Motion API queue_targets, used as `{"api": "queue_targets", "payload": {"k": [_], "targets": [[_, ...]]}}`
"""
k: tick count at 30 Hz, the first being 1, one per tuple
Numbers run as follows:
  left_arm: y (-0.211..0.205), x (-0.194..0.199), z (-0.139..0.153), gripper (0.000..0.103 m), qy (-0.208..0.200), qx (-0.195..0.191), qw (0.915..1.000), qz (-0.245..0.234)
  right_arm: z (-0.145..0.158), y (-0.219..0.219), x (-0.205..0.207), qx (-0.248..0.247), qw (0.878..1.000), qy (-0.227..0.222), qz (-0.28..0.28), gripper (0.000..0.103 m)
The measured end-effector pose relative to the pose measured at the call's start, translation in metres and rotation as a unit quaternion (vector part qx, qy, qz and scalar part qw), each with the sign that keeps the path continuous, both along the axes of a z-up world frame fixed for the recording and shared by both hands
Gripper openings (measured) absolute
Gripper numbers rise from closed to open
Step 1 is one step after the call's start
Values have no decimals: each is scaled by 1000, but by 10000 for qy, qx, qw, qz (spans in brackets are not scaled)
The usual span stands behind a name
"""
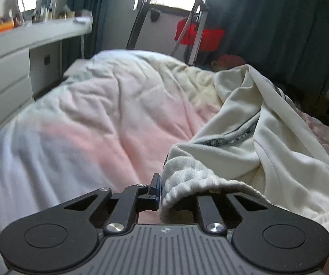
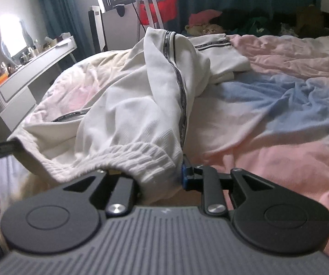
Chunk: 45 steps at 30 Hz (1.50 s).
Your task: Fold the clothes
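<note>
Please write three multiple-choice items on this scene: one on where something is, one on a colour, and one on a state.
1. Where does the white garment lie?
A. on the bed
B. on the dresser
C. on the floor

2. What colour are the curtains?
A. yellow
B. dark teal
C. white

3. What is the right gripper doing?
A. standing open over bare bedding
B. holding a hanger
C. clamping the garment's ribbed waistband

Answers:
1 A, it sprawls across the pink and blue duvet.
2 B, dark teal drapes flank the window.
3 C, the ribbed band is pinched between its fingers.
</note>
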<state>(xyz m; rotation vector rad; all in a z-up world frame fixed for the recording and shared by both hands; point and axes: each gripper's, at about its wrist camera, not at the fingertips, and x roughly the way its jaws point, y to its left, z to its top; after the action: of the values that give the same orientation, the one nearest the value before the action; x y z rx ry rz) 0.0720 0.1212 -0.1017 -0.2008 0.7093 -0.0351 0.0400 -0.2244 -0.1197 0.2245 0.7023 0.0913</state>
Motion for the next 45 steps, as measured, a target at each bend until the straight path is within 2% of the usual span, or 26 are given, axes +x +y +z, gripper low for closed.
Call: {"api": "queue_targets", "payload": {"k": [3,5,7,9,11,14,17,20,22,24,26,28,31,34,36,38,39,40,41,42,43,44,45], "targets": [[7,-5,3,32,144,-237,9995,-165,2,-5,-3,182,9998,100,66,30],[14,-12,5,55,205,-462,9982,-317,4,-11,-6,352,9993,144,15,34],[20,-24,7,62,245,-747,9962,-381,4,-17,-8,660,9975,231,26,47],[25,-34,8,66,312,-1024,9934,-405,3,-22,-11,1099,9934,304,145,73],[30,-41,7,73,349,-1329,9897,-405,5,-28,-15,1485,9882,281,230,80],[40,-45,9,85,248,-1775,9832,-341,8,-36,-17,2057,9781,177,269,80],[47,-46,11,87,87,-2109,9771,-263,2,-50,-12,2505,9679,156,-114,79],[49,-41,9,90,-7,-2295,9730,-246,-13,-63,-1,2842,9566,339,-552,81],[46,-33,4,90,75,-2262,9739,-189,-25,-68,9,3051,9476,575,-748,81],[43,-19,-8,90,408,-2293,9725,-88,-38,-71,19,3319,9361,772,-872,81],[43,-8,-22,90,700,-2516,9653,-16,-44,-69,26,3550,9274,845,-824,81],[42,1,-32,89,799,-2661,9606,24,-50,-67,34,3762,9189,910,-768,81],[37,10,-37,87,721,-2676,9608,-31,-52,-61,38,3651,9228,974,-751,81],[32,18,-43,75,728,-2672,9609,-73,-59,-58,39,3605,9232,1066,-795,81],[31,23,-48,63,750,-2627,9619,-51,-61,-56,39,3607,9233,1056,-793,81],[31,27,-51,46,774,-2582,9630,39,-60,-52,39,3540,9270,974,-770,80],[32,28,-52,43,796,-2563,9633,91,-59,-50,39,3505,9288,933,-758,74],[32,29,-51,36,814,-2530,9640,119,-59,-48,38,3471,9306,892,-746,70],[33,29,-49,26,817,-2499,9647,146,-58,-46,38,3434,9325,857,-723,61],[34,28,-46,23,772,-2473,9657,169,-57,-43,37,3395,9344,824,-696,47],[35,28,-43,19,728,-2462,9663,200,-57,-40,35,3417,9338,802,-700,39],[38,27,-40,16,691,-2488,9657,261,-58,-38,32,3499,9303,807,-747,30],[41,27,-34,15,668,-2496,9654,336,-61,-37,28,3722,9206,828,-841,24]]}}
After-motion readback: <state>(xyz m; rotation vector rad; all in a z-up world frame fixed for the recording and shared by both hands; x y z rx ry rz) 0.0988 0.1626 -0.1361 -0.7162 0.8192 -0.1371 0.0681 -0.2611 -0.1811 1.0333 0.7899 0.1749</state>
